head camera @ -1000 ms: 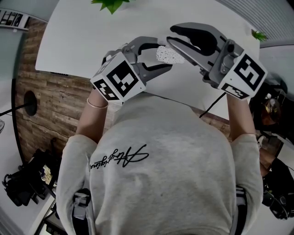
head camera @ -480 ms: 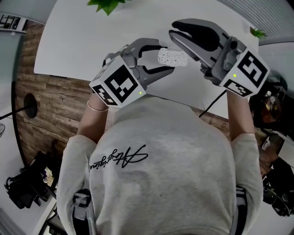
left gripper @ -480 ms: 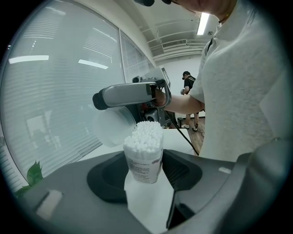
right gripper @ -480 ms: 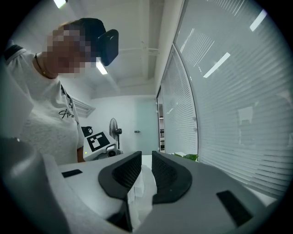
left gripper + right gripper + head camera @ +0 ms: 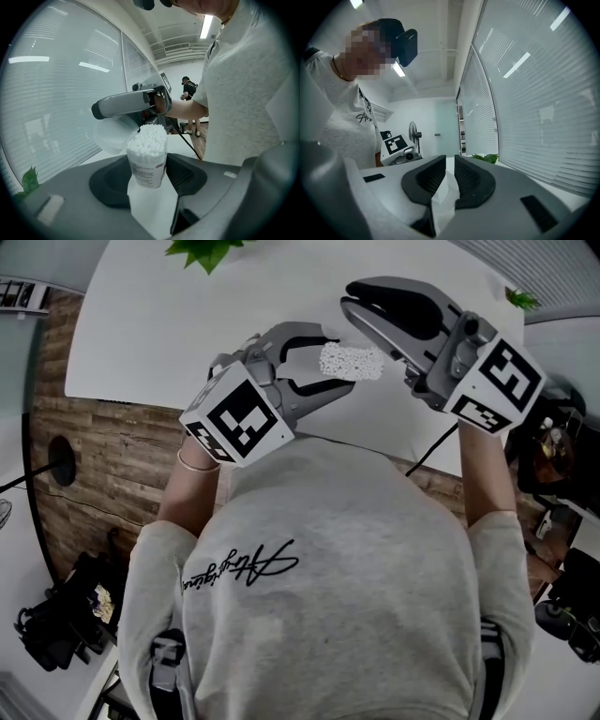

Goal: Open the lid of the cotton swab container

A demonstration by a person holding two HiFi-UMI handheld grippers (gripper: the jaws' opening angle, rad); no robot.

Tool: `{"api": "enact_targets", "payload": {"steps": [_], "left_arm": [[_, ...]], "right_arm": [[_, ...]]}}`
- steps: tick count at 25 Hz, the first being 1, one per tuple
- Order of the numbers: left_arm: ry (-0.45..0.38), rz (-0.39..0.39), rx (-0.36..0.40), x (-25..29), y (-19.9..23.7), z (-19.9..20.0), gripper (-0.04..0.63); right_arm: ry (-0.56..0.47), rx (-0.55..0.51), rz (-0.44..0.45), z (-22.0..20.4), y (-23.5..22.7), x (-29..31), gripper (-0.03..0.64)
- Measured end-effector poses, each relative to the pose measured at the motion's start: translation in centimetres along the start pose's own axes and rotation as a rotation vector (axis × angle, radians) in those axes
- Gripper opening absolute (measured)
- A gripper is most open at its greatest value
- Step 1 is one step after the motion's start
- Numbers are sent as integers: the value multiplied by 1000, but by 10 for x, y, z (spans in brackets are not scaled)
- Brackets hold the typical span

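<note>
**Cotton swab container** [image 5: 147, 159]: frame centre, gripped across its body by the half-open fingers of the left gripper [image 5: 147, 182], over the tabletop [image 5: 159, 324].
**Lid** [image 5: 110, 136]: tipped clear at upper left, swab heads exposed. The right gripper [image 5: 446, 177] fingers, just closing, pinch its thin rim.
**Status:** opening judged essentially done.

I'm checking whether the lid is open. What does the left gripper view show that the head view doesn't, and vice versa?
Left gripper view only: the clear lid swung open, and the printed label. Head view only: the marker cube on the left tool, and the bracelet on that wrist. Both: the cotton swab container held in the left tool.
</note>
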State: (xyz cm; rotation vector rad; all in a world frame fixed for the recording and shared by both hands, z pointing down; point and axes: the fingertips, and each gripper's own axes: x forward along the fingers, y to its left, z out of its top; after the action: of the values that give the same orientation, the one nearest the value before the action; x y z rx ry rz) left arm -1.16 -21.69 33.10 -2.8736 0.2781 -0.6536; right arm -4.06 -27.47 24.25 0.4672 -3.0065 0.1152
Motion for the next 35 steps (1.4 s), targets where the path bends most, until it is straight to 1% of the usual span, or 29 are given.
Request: {"api": "enact_targets", "payload": {"steps": [7,17,19,22,25,31,35], "left_arm": [[-30,-4,-2,1,-3,2,225],[-38,-8,-10,3,-4,0,225],[-29,-5,-18,5,-5,-2,225],[-10,-11,-42,10,-8,-6,225],[3,-14,-63,11,-8,-9,225],[12,18,-101,12,-3,-11,224],[15,46,-110,13,2,-11,224]], "right_arm": [[31,24,-14,-9,-6,1,44],[18,89,-18,-17,-12,0,43],[18,82,-27,-18,-12,-1,49],[25,42,-49,-21,-12,-3,73],[6,43,-61,-21,-13,-6,101],[-43,39,-77,-13,-11,-15,115],[-64,24,-90,-10,-9,-21,120]]}}
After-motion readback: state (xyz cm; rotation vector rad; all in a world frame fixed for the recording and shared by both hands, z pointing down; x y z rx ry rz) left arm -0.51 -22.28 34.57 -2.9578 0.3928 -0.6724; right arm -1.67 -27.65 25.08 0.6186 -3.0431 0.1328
